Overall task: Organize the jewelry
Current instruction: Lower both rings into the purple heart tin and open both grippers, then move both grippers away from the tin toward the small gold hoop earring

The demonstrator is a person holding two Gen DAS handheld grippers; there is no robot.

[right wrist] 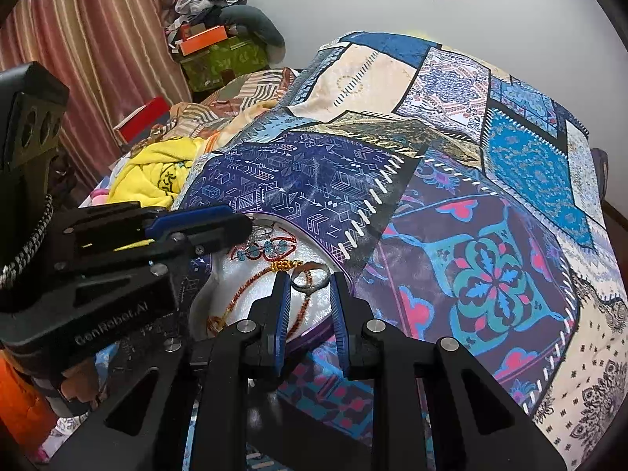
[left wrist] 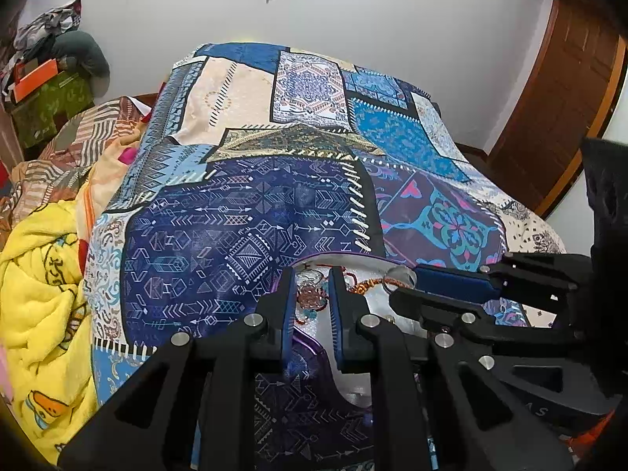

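A shallow white tray with a purple rim (right wrist: 219, 286) lies on the patchwork bedspread and holds jewelry. In it are a red and teal beaded bracelet (right wrist: 271, 249), a gold and orange cord bracelet (right wrist: 286, 265) and a silver ring (right wrist: 310, 276). My right gripper (right wrist: 310, 280) is open, its fingertips on either side of the ring. My left gripper (left wrist: 310, 278) is open over the tray's near side, above the beaded bracelet (left wrist: 310, 298). The ring (left wrist: 400, 276) shows beside the right gripper's blue pad (left wrist: 451, 280) in the left wrist view.
The blue patchwork bedspread (left wrist: 274, 204) covers the bed. A yellow blanket (left wrist: 43, 298) and striped bedding (left wrist: 90, 137) lie at the left. Boxes and clothes (right wrist: 219, 39) pile by the curtain (right wrist: 90, 51). A wooden door (left wrist: 565, 117) stands at the right.
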